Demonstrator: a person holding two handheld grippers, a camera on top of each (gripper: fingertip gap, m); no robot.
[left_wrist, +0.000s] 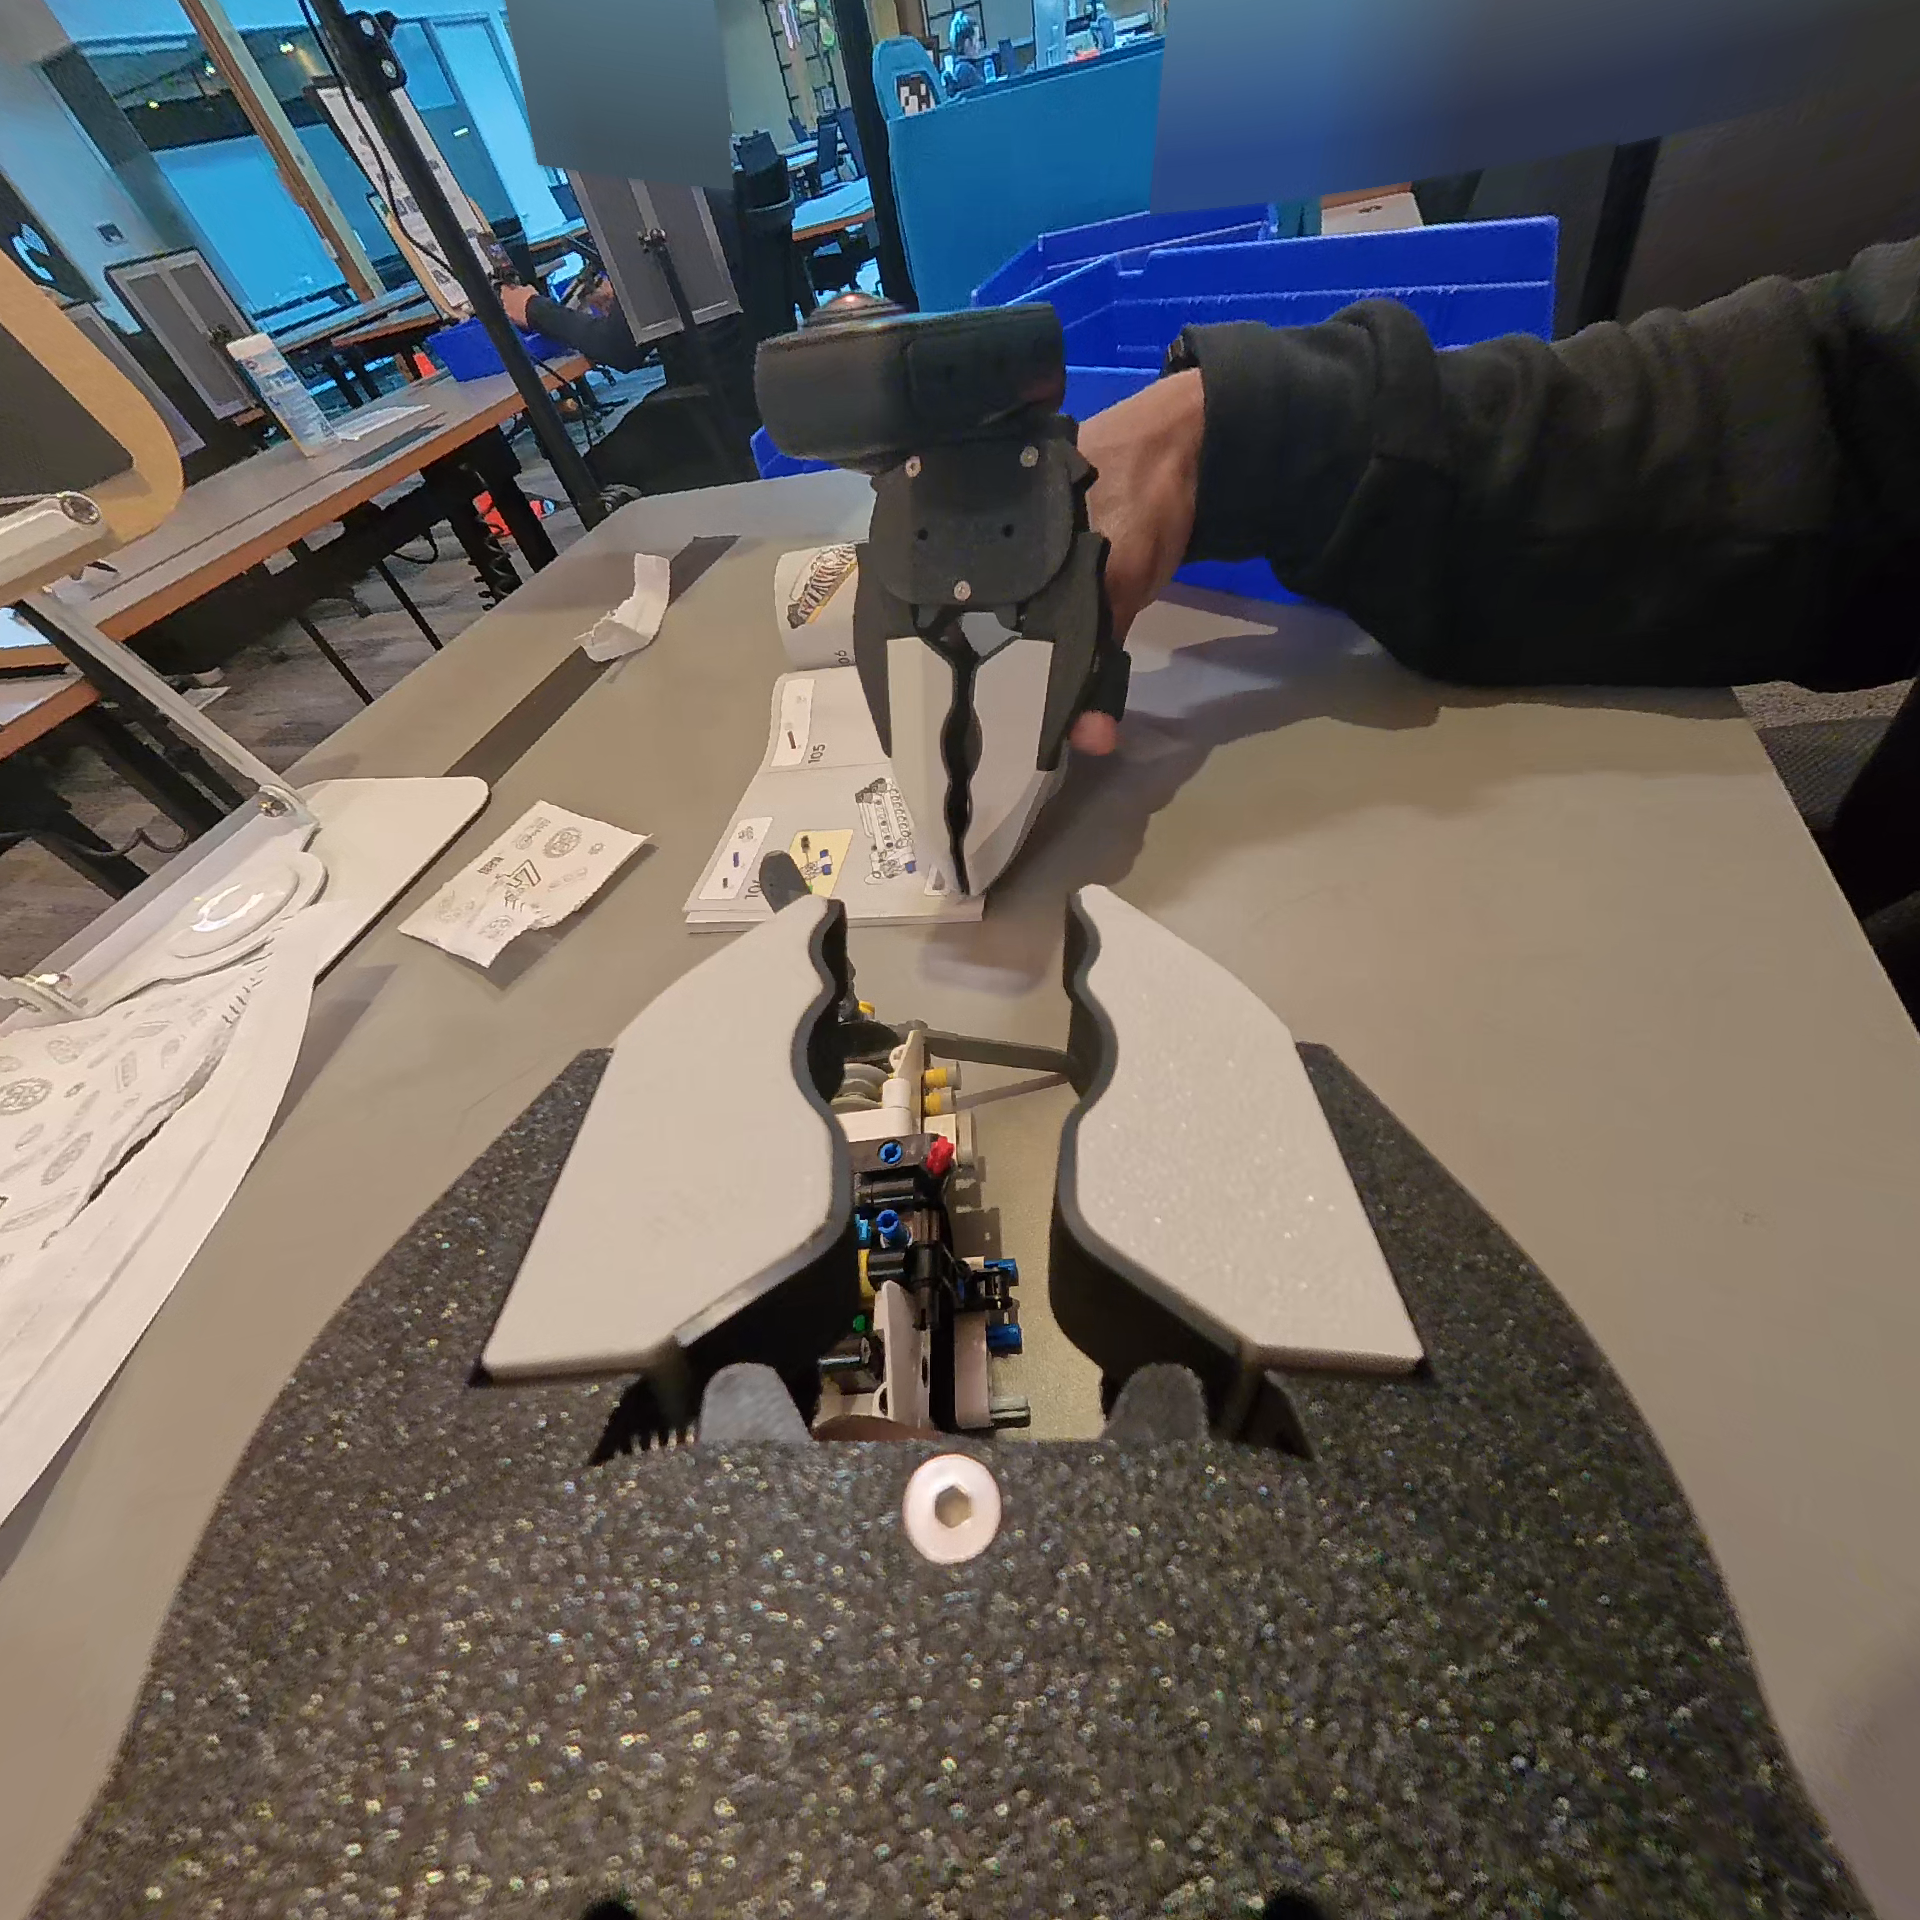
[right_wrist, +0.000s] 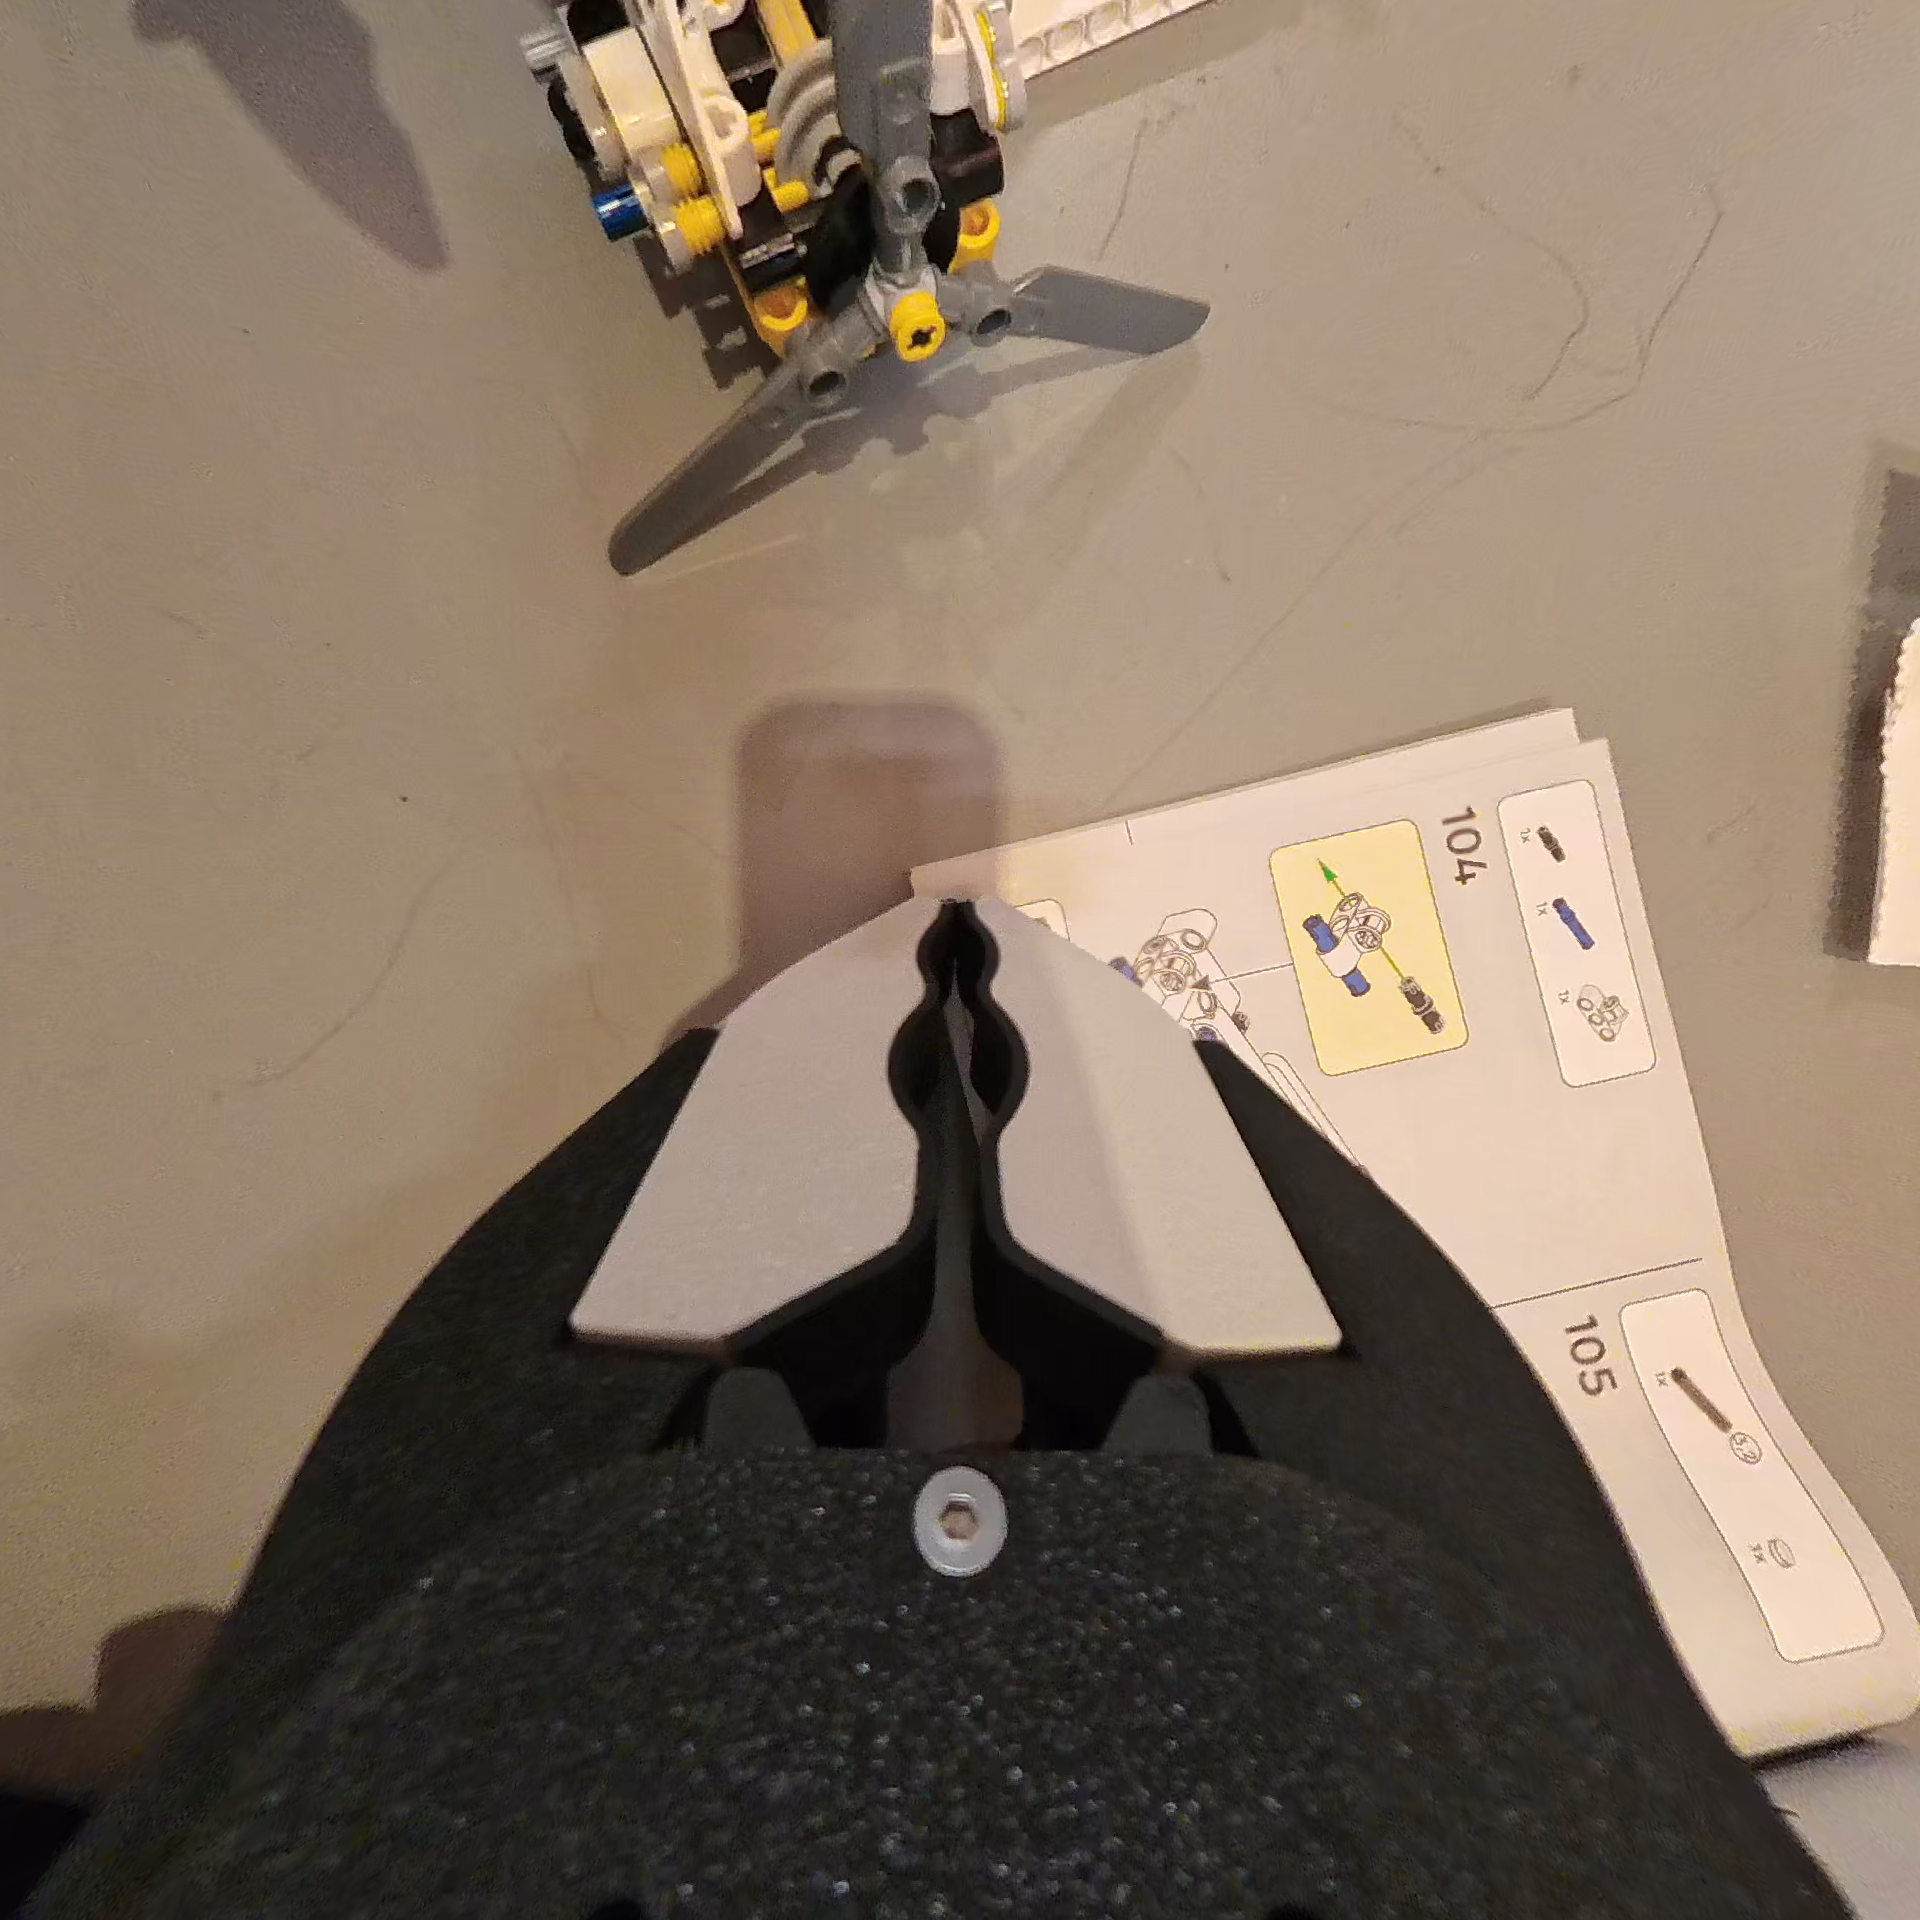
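Note:
A toy brick model (left_wrist: 904, 1226) in white, black and yellow, with grey propeller blades, stands on the grey table (left_wrist: 1455, 935). My left gripper (left_wrist: 956, 914) is open above it. The model shows between the fingers, and bare table shows between it and the right finger (left_wrist: 1195, 1122). The model also shows at the top of the right wrist view (right_wrist: 831, 208); no left finger shows there. My right gripper (right_wrist: 956, 906) is shut and points down, its tips on the near corner of an open instruction booklet (right_wrist: 1455, 1143). The left wrist view shows this gripper (left_wrist: 964, 883) on the booklet (left_wrist: 800, 790).
A sticker sheet (left_wrist: 520, 873) and a crumpled paper scrap (left_wrist: 623, 613) lie left of the booklet. A white lamp base (left_wrist: 384, 821) and a printed paper bag (left_wrist: 125, 1091) sit at the left edge. Blue bins (left_wrist: 1247, 281) stand behind. A dark sleeve (left_wrist: 1558, 468) crosses from the right. The tips of one gripper are about 15 centimeters away from the tips of the other.

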